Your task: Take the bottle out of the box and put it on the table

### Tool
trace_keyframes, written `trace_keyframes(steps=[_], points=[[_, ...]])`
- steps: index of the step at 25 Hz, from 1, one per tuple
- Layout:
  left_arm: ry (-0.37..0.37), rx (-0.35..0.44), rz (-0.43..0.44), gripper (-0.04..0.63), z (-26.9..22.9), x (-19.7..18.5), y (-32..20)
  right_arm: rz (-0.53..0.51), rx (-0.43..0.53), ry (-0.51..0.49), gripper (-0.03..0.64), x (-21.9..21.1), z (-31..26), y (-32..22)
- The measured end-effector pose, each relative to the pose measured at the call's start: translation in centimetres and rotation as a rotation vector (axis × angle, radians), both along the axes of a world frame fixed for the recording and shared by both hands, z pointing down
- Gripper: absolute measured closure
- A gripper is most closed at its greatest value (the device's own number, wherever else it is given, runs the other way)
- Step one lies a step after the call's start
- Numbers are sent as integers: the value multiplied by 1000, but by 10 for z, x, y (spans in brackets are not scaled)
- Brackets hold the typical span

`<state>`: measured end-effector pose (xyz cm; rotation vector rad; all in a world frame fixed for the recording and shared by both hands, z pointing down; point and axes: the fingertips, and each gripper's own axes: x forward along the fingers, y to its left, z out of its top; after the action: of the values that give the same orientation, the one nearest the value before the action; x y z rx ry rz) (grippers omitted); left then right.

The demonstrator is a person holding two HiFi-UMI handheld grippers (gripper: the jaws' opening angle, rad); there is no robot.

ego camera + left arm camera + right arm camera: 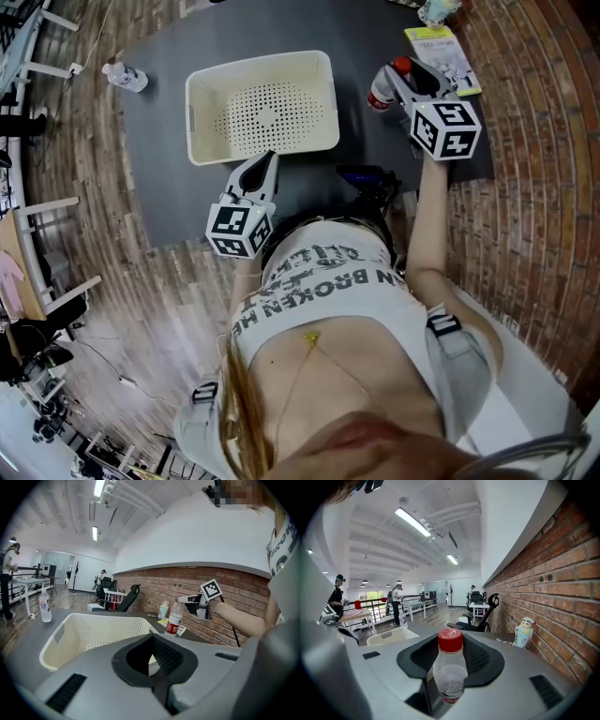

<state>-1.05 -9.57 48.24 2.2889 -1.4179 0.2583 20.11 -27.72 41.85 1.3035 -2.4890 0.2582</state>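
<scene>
**Red-capped bottle [450, 670] out of the basket [202, 94], pinched in the right gripper [392, 80]**

Clear plastic marks the far left of the scene. A second small bottle [125, 77] stands on the dark grey table [169, 187], well off to the left of the left gripper [270, 157] and beyond the basket's far corner.

Straight ahead of the left gripper sits the cream basket, with a perforated floor and nothing visible inside it. This gripper's tips hover just short of the basket's near rim. Its jaws are pressed together with nothing between them. In the left gripper view the dark pads meet in a single seam, and the basket wall shows through the gap behind them.

To the right of the basket and apart from it, the right gripper has the task's bottle between its jaws. The jaws stand wide, one pad against each side of the clear body. The bottle is upright, with its red cap above the jaws and its red label low down. It is over the table's right-hand part, but I cannot tell whether its base touches the surface.

Just past that gripper lies a yellow-green booklet [442, 52]. A small cartoon figurine [524, 632] stands ahead and to the right of the gripper, against the brick wall [562, 583].
</scene>
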Motion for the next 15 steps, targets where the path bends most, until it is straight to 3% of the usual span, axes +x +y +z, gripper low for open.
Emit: trace_keyframes(steps=[15], points=[[8, -26, 9, 591, 7, 6, 5, 35, -110, 64, 460, 14, 81, 5]])
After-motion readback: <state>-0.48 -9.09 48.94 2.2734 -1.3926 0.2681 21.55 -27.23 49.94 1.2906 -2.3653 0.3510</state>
